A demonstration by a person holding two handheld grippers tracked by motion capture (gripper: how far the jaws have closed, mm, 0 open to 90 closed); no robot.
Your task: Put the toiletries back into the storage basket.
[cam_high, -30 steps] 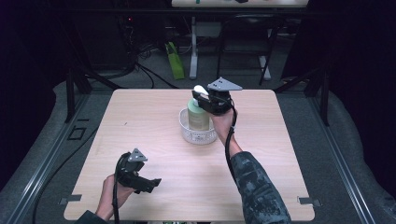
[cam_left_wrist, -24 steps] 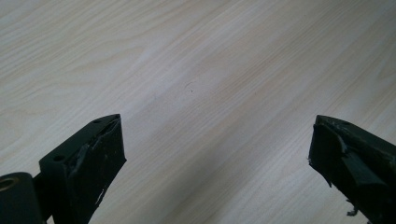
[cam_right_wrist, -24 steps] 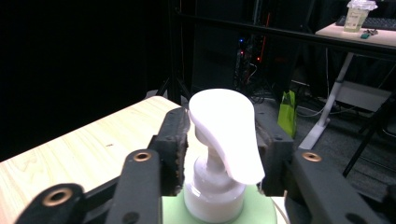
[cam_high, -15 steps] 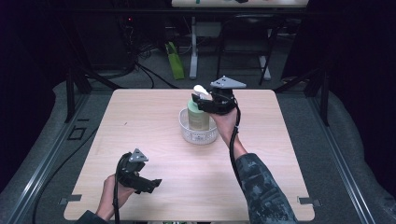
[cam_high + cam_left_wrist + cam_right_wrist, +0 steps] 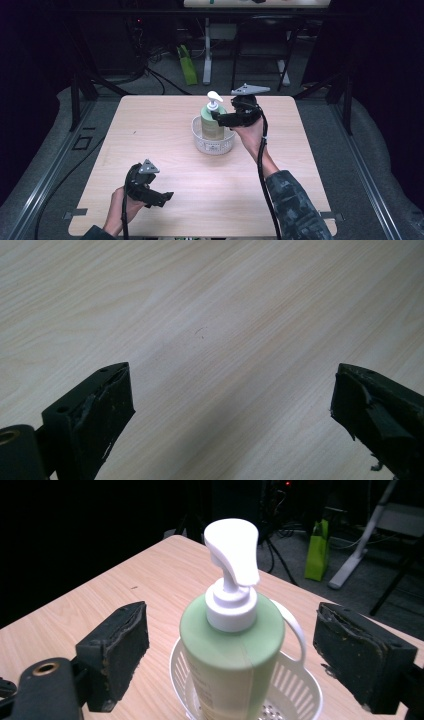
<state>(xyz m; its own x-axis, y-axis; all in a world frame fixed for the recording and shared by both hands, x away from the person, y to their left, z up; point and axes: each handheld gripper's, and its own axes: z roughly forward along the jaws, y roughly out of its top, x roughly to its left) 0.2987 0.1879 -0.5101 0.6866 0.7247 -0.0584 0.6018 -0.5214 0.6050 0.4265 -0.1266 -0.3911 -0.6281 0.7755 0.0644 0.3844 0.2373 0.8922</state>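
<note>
Now right tongs (image 5: 220, 118) level, just opened beside soap bottle (image 5: 212, 124)

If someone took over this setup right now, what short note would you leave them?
Right gripper: jaws have just been opening; they stand apart on either side of the bottle, pads not pressing it.
Left gripper: open, nothing between its jaws, near the table's front edge.
Bottle: green with a white pump, upright in the white basket mid-table.
Done: bottle appears placed in the basket and let go.
Left: probably just draw the right gripper clear without knocking the bottle.
</note>
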